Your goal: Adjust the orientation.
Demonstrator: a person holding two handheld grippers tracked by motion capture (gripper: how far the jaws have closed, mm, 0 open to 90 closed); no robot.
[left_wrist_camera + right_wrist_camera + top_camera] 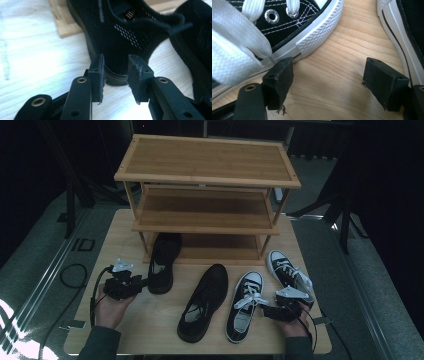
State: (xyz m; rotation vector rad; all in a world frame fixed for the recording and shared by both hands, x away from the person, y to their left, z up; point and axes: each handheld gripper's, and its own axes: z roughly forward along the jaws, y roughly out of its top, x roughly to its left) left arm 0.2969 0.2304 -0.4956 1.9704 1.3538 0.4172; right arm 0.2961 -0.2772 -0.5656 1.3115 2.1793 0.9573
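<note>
A black mesh shoe (161, 262) lies with its toe under the bottom shelf of a wooden shoe rack (207, 180). My left gripper (142, 282) is at its heel. In the left gripper view the heel (117, 37) sits just past the two pads, and my left gripper (116, 58) stands open without pressing on it. A second black shoe (202, 302) lies mid-table. My right gripper (264, 309) is open over bare wood between two black-and-white canvas sneakers (245, 306) (287, 270). In the right gripper view my right gripper (329, 62) has one sneaker's sole (317, 37) by its left pad.
The rack has three shelves and stands at the back of the wooden table (120, 245). The second black shoe (197, 50) lies close to the right of the left gripper. The other sneaker (409, 37) flanks the right gripper. Dark floor and stands surround the table.
</note>
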